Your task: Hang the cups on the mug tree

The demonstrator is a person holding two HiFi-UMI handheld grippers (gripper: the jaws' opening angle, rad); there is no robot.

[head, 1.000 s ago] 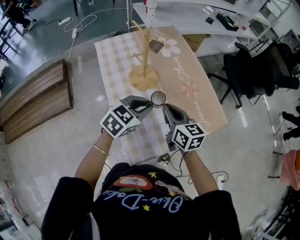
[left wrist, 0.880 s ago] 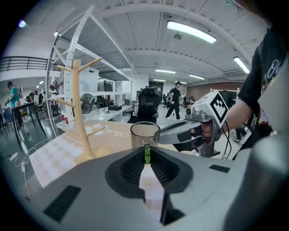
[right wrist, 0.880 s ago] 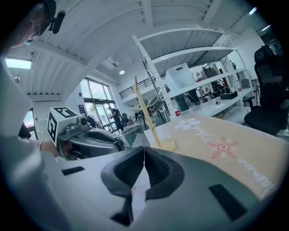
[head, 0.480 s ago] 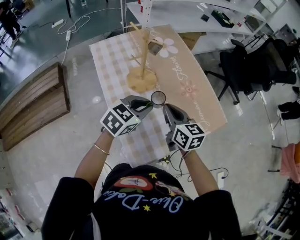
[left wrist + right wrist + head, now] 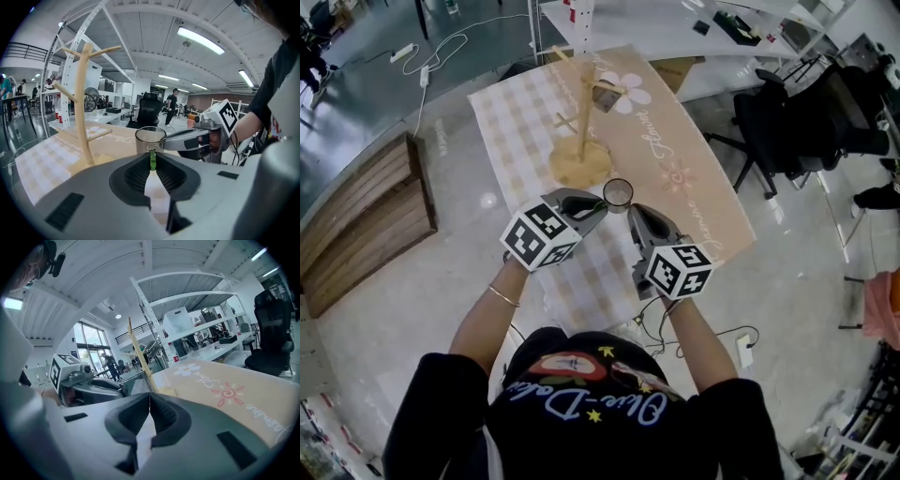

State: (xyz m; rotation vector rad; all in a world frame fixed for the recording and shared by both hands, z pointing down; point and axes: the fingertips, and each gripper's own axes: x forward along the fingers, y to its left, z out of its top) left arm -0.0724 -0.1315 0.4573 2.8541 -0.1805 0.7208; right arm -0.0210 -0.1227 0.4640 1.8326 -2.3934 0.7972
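Right now my left gripper (image 5: pixel 598 208) has its fingers pinched tight on the thin green handle (image 5: pixel 152 160) of a clear glass cup (image 5: pixel 618 194). In the left gripper view the two dark pads meet on that green strip, and the cup (image 5: pixel 150 139) stands upright just past the tips with its open rim up. My own jaws hide its bottom, so I cannot tell whether it touches the table (image 5: pixel 680 211).

My right gripper (image 5: pixel 633 214) sits just beside the cup on its other side. Its fingers are pressed together with nothing between them, which is plain in the right gripper view (image 5: pixel 149 399). From the left gripper view that right gripper (image 5: pixel 187 138) reaches in level with the cup's wall, close to it. I cannot say whether it touches the cup.

From the head view the wooden mug tree (image 5: pixel 581 122) stands on the table just beyond the cup, upright on its round base. The base rests where the checked cloth (image 5: pixel 511 112) meets the tan flowered cloth (image 5: pixel 666 150). A second cup (image 5: pixel 609 94) is up against one of the upper branches. The lower branches near me are bare (image 5: pixel 82 103).
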